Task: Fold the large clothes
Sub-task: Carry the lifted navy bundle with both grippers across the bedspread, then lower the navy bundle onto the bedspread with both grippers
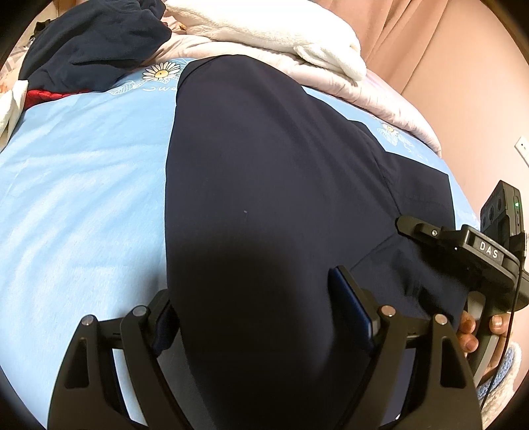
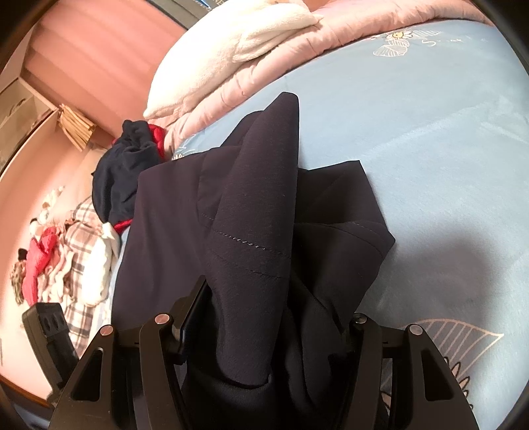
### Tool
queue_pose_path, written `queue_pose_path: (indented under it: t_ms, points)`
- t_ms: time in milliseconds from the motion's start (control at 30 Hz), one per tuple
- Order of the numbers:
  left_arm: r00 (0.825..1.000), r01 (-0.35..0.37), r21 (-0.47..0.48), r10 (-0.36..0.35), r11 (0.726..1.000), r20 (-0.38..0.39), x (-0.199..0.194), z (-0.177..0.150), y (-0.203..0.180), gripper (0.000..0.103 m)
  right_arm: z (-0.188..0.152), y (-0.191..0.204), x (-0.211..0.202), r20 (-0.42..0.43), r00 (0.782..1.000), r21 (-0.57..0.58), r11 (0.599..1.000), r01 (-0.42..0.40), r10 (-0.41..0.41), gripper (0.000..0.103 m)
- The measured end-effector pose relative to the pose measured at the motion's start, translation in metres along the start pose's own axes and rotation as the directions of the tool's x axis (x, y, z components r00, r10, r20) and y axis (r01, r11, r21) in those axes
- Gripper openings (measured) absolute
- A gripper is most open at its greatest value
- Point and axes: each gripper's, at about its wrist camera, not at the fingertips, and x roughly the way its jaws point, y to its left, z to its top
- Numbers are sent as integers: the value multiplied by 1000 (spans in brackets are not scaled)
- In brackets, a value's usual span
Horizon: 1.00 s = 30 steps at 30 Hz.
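Observation:
A large dark navy garment [image 1: 264, 185] lies spread on the light blue bed sheet [image 1: 82, 185]. My left gripper [image 1: 251, 297] stands wide apart with the garment's near edge draped between its fingers [image 1: 350, 297]; the left finger is mostly covered by cloth. My right gripper [image 2: 264, 317] also has a bunched, folded part of the navy garment [image 2: 251, 211] between its fingers [image 2: 191, 314]. The right gripper's body also shows in the left wrist view [image 1: 463, 251], at the garment's right edge. I cannot tell whether either gripper pinches the cloth.
A white fleece blanket [image 1: 271, 29] and pink quilt [image 1: 347, 82] lie at the head of the bed. A crumpled navy and red pile of clothes [image 1: 89, 49] sits at the far left. More clothes [image 2: 66, 251] lie beside the bed sheet [image 2: 429, 149].

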Motion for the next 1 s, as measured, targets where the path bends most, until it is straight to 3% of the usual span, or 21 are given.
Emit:
queue_pose_path:
  t_ms: [600,967,1000]
  points:
    - [1000,-4,5,4,1000,-5,-2,-3,4,86,0,4,-6,1,1000,-26,999,27,-27,61]
    - [1000,-7,4,7,1000,-5,-3,-5,5,87,-2,4,-13,4,1000,-24,1000,1,0,61]
    - [1000,-7,3,7,1000,-5,-3,-5,5,87,-2,4,-15,12,1000,-26,1000,16,-16,69]
